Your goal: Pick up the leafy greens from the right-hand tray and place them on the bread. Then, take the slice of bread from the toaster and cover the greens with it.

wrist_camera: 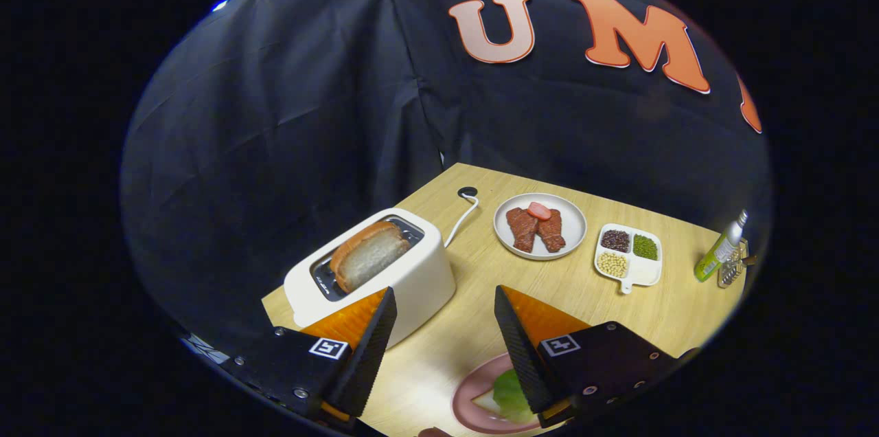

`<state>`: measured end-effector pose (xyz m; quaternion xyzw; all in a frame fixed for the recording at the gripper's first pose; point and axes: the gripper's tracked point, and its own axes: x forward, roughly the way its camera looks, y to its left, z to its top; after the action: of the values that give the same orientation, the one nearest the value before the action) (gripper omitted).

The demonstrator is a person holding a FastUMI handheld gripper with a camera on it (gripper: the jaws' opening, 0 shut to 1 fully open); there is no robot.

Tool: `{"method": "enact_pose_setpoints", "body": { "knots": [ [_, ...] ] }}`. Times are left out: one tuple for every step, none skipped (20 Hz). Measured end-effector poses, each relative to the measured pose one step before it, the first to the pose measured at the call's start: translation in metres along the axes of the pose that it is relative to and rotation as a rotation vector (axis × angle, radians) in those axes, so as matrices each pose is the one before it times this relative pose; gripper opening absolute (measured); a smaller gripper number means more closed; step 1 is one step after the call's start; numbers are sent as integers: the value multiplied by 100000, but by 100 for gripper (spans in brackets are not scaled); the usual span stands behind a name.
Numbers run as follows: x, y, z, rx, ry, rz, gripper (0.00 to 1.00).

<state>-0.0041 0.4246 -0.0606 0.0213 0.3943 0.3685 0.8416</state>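
My gripper [445,299] is open above the wooden table, with nothing between its fingers. Under the right finger lies a pink plate [470,392]; leafy greens [509,392] rest there on a pale slice of bread [489,401], partly hidden by that finger. Just ahead of the left finger stands a white toaster [412,279] with a slice of bread [367,255] sticking up out of its slot.
Beyond the fingers sits a grey plate [571,220] of meat pieces. To its right are a white divided dish [645,272] of beans, a green bottle [717,251] and a small glass item. The toaster's white cord [461,216] runs to a hole in the table.
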Motion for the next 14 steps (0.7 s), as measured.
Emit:
{"method": "enact_pose_setpoints", "body": {
  "knots": [
    [316,536,674,900,1208,1094,87],
    [157,701,583,489,1289,760,87],
    [220,601,684,385,825,703,88],
    [172,536,508,424,1100,731,88],
    [218,499,615,823,504,570,89],
    [304,670,316,817,931,891,90],
    [404,506,450,1059,1077,477,90],
    [171,556,196,1191,1352,635,90],
    [382,358,162,1600,1477,48,90],
    [466,301,-92,2223,2078,-223,90],
    [533,128,-60,2946,2891,261,90],
    [168,192,-344,2949,2429,392,90],
    [319,224,-52,1787,2345,616,90],
    [604,235,139,1209,1600,-115,90]
  ]
}}
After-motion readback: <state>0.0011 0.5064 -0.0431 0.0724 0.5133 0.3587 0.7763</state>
